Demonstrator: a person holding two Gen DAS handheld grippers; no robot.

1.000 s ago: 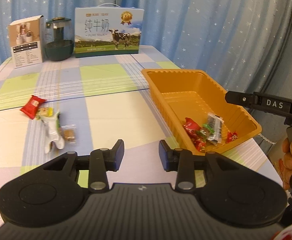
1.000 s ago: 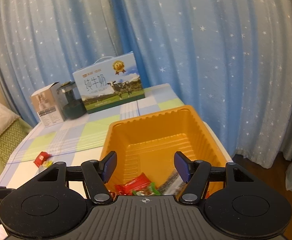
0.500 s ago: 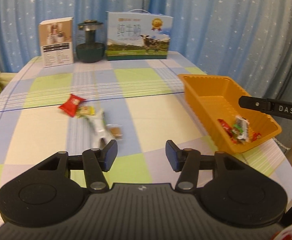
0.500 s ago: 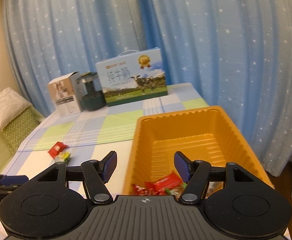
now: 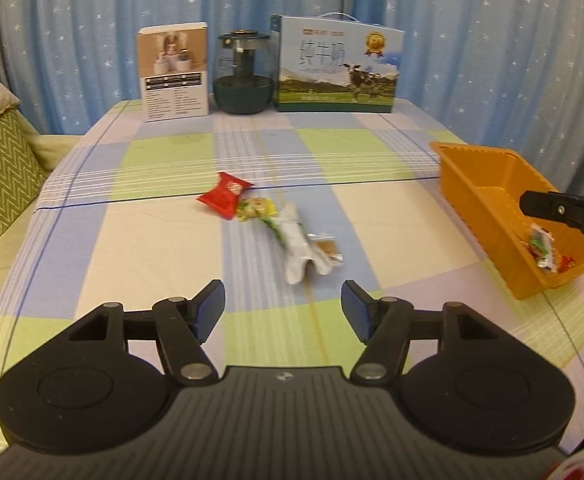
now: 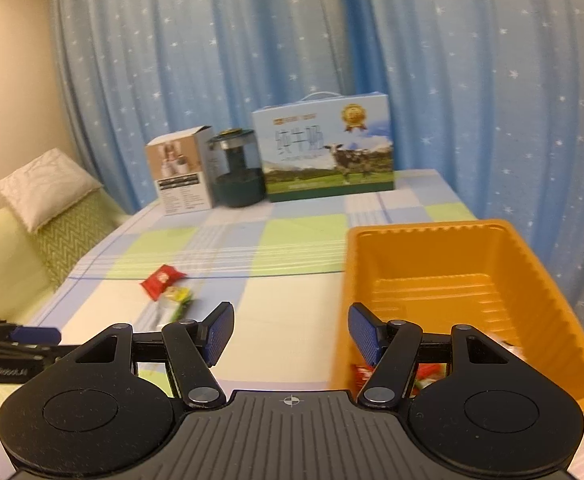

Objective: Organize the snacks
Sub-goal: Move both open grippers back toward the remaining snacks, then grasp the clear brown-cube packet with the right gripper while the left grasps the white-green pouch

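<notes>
Holding nothing, both tools gape, left tool [image 5: 283, 305] just widened, several snacks in orange tray [image 5: 480, 168], four loose packets [image 5: 287, 224] left mid-desk.

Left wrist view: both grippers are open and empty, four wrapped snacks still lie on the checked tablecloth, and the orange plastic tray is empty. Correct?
Not quite: the orange plastic tray is not empty. The left wrist view shows several wrapped snacks at its near end. The rest holds: left gripper and right gripper are open and empty, and four loose wrapped snacks lie on the checked tablecloth.

Two wrist views, shared table [image 5: 372, 208]
</notes>
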